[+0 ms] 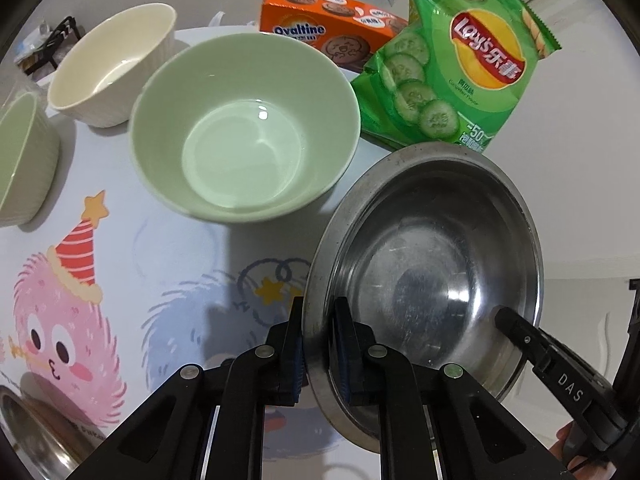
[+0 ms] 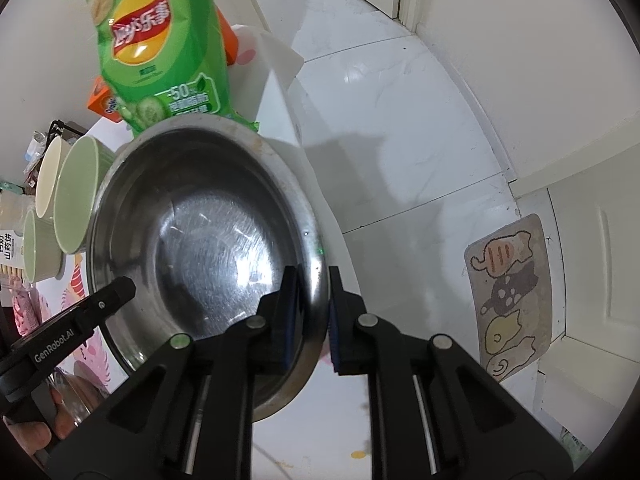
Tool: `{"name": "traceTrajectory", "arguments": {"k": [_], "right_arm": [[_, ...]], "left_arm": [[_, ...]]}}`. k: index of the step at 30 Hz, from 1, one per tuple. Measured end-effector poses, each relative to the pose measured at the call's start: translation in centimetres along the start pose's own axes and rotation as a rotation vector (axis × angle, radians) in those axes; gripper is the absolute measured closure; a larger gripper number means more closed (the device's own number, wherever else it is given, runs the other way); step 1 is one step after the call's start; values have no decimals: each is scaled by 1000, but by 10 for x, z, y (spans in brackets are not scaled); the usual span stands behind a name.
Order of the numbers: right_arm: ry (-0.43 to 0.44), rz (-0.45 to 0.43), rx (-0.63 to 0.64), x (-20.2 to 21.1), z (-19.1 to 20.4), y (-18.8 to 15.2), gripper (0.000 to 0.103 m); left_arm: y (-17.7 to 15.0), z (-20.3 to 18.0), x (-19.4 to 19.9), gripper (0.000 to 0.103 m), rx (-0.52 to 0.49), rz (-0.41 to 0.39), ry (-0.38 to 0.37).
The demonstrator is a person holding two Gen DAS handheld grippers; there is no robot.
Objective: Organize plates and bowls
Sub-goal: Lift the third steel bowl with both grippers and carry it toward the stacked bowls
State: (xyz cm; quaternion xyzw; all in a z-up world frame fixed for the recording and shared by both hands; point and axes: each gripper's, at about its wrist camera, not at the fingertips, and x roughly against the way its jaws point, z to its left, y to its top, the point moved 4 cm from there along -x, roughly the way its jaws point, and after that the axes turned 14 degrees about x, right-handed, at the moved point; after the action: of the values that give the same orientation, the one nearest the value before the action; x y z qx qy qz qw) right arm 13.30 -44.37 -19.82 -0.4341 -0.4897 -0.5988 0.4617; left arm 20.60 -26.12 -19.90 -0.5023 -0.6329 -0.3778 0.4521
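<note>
A stainless steel bowl (image 1: 432,264) is held tilted above the table by both grippers. My left gripper (image 1: 318,312) is shut on its near left rim. My right gripper (image 2: 313,280) is shut on its right rim; one of its fingers (image 1: 516,328) shows in the left wrist view. The steel bowl (image 2: 208,232) fills the right wrist view. A wide green bowl (image 1: 244,128) stands on the table beyond it, a cream ribbed bowl (image 1: 116,64) behind that, and a green ribbed bowl (image 1: 24,156) at the far left.
A green Lay's chip bag (image 1: 460,56) and an orange Ovaltine box (image 1: 324,32) stand at the table's back. Another steel dish (image 1: 36,432) sits at the near left corner. The table edge and white floor with a cat mat (image 2: 508,292) lie to the right.
</note>
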Motion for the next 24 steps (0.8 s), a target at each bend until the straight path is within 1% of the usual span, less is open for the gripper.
{"name": "traceTrajectory", "arguments": {"k": [5,10,13,16,24], "right_arm": [[-11,-27,6,15,12,-11,88],[-1,-47,23,31,33,-21,88],[5,-54,47,40,51,-28,88],[37,-64,58,46,69,-35,89],[80,-61,161,51,142,-62,89]], "left_arm": [[0,16,21,90,-17,-20,-6],[-5,36,42,90,-3,-40,-16],[-6,55,59,91,1,-45,-17],[-16,80,76,92,12,-59,-22],[-41,148,105,92,64,-96,7]]}}
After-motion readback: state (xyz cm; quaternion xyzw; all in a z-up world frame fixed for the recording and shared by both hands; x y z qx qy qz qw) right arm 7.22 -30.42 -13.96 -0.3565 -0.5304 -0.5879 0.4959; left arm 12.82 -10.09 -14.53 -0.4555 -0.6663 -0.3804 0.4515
